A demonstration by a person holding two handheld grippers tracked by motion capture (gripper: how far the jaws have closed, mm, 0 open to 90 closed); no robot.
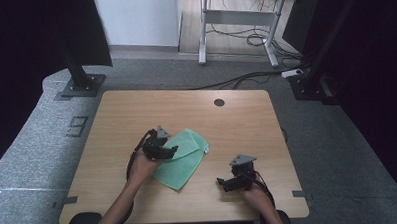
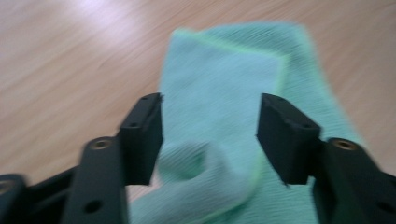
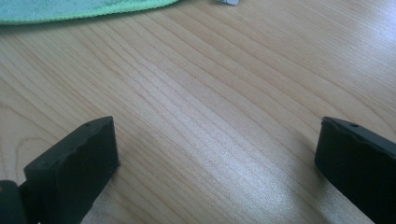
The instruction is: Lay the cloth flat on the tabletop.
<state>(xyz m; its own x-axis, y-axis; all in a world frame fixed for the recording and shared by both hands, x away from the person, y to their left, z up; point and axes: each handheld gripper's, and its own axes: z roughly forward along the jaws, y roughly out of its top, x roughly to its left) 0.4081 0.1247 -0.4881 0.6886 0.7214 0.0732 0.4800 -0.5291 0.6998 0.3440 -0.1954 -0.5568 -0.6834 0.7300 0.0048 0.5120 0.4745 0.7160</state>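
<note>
A pale wooden surface point(image 1: 136, 109) stands on grey carpet point(image 1: 337, 137) (a desk frame at top centre). The green cloth point(image 1: 185, 157) lies centre frame, the released left claw point(image 1: 174, 151) over it. The right claw point(image 1: 221, 183), lower right, gapes above bare wood, well apart

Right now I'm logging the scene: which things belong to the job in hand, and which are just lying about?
In the job:
green cloth
left claw, open over the cloth
right claw, open

Lying about:
desk behind
floor cables
</note>
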